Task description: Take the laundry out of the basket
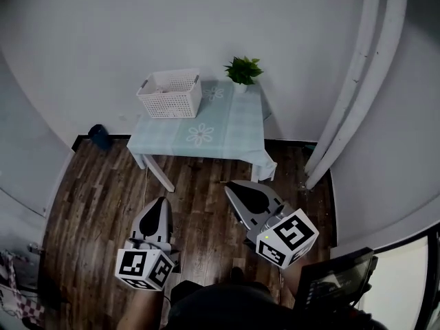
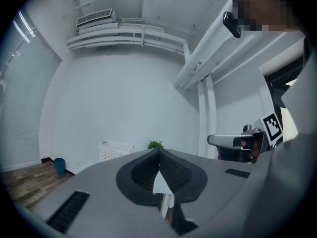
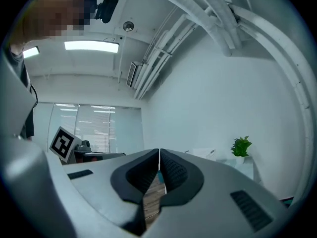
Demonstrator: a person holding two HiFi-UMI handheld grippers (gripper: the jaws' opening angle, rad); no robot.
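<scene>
Left gripper (image 1: 161, 202) and right gripper (image 1: 236, 186) both clenched, empty, well apart from white laundry basket (image 1: 170, 93) on table (image 1: 230, 133). Should close in, open jaws above rim; laundry itself not visible.

The basket (image 1: 170, 93) is matt white plastic lattice. The tablecloth (image 1: 227, 126) is pale checked fabric, smooth and soft-looking. The floor (image 1: 96, 191) is dark, grainy wood planks; the wall (image 1: 103, 33) is smooth matt paint.

basket (image 1: 172, 102) on table (image 1: 227, 126), left end; plant (image 1: 243, 69) right of basket
</scene>
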